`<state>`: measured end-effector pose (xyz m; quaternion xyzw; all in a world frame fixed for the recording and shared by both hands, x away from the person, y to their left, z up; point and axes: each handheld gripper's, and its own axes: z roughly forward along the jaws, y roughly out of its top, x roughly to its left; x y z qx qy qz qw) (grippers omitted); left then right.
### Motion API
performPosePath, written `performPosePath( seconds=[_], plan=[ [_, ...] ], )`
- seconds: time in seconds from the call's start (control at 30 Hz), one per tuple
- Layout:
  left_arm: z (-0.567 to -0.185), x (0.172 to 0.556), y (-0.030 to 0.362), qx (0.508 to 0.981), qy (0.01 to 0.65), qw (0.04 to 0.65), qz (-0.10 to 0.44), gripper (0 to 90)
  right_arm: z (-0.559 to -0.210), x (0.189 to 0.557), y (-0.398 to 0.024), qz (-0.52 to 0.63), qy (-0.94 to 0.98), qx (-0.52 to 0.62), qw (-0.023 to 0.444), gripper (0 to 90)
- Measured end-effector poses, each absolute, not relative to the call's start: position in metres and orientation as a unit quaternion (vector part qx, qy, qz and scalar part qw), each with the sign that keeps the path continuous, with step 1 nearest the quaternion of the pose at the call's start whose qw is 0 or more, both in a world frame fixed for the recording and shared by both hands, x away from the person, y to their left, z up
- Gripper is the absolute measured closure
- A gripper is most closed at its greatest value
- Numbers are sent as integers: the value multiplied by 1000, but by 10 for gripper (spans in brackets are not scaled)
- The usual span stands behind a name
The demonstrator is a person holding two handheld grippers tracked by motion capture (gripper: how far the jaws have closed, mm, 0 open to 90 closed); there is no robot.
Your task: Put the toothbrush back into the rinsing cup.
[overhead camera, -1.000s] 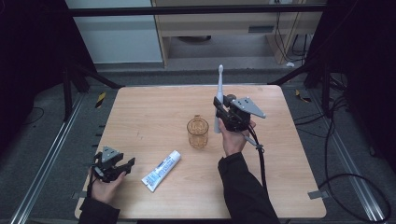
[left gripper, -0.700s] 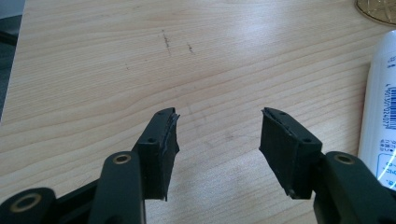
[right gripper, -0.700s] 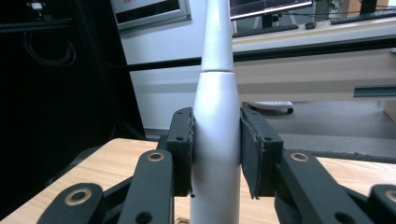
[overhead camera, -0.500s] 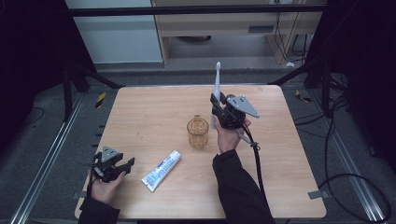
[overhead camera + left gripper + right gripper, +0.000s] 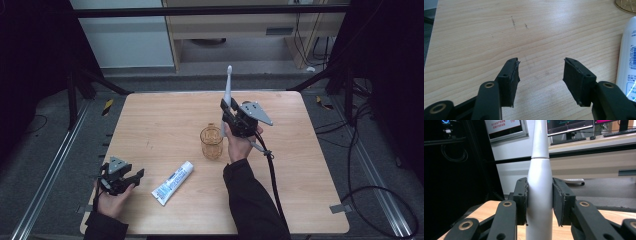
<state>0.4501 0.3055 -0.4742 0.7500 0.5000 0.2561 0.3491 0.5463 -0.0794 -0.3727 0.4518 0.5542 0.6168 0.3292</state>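
Observation:
My right gripper (image 5: 226, 111) is shut on a white electric toothbrush (image 5: 227, 90), which stands upright with its head pointing up. In the right gripper view both pads (image 5: 522, 195) press on the toothbrush's (image 5: 539, 187) thick white body. Just left of and below that gripper stands an amber glass cup (image 5: 212, 142) on the wooden table (image 5: 165, 120). A white toothpaste tube (image 5: 173, 182) lies flat near the front. My left gripper (image 5: 131, 177) rests at the front left corner, open, with bare wood between its pads (image 5: 511, 77); the tube (image 5: 627, 57) lies to its right.
The table's front left edge is close to my left hand. A black cable (image 5: 274, 180) trails from the right gripper across the table toward the front. Dark frame posts and a floor with cables surround the table.
The right gripper with the toothbrush has shifted slightly left, nearer over the cup. The left gripper has stayed put.

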Motion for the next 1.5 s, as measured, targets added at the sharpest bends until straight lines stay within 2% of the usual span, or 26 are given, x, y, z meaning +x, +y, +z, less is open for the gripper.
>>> performPosePath(
  seconds=[1.0, 1.5],
  plan=[
    [-474, 450, 306, 750, 500, 349, 256, 451, -401, 557, -58, 598, 591, 454, 296, 670],
    [-474, 450, 306, 750, 500, 348, 256, 452, -413, 552, -61, 566, 630, 457, 272, 669]
  ],
)
